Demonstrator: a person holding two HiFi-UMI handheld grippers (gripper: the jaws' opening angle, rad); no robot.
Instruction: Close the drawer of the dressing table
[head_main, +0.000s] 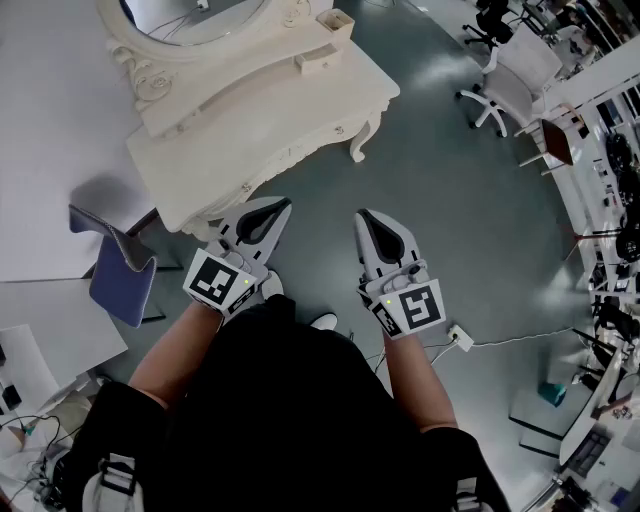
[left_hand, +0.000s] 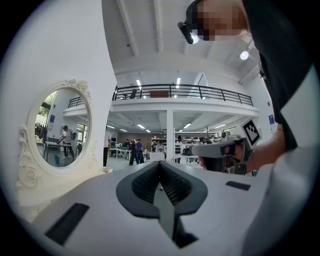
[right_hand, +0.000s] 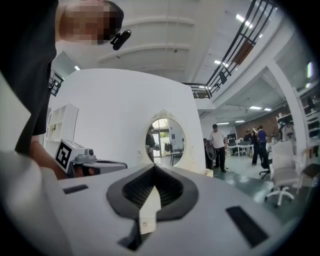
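Observation:
The cream dressing table (head_main: 300, 100) stands ahead of me with its oval mirror (head_main: 190, 20) against the wall. Its front shows small drawer knobs (head_main: 245, 188), and I cannot tell whether any drawer stands out. My left gripper (head_main: 283, 204) is shut and empty, with its tip just short of the table's front edge. To its right, my right gripper (head_main: 362, 214) is also shut and empty, over the floor and apart from the table. In the left gripper view the shut left gripper (left_hand: 160, 163) points past the mirror (left_hand: 57, 130). The right gripper view has the right gripper (right_hand: 154, 168) aimed toward the mirror (right_hand: 165, 137).
A purple chair (head_main: 120, 270) sits at the left beside the table. A white office chair (head_main: 505, 85) stands at the back right. A white plug block with a cable (head_main: 460, 337) lies on the grey floor to my right. People stand far off in the hall (right_hand: 218, 145).

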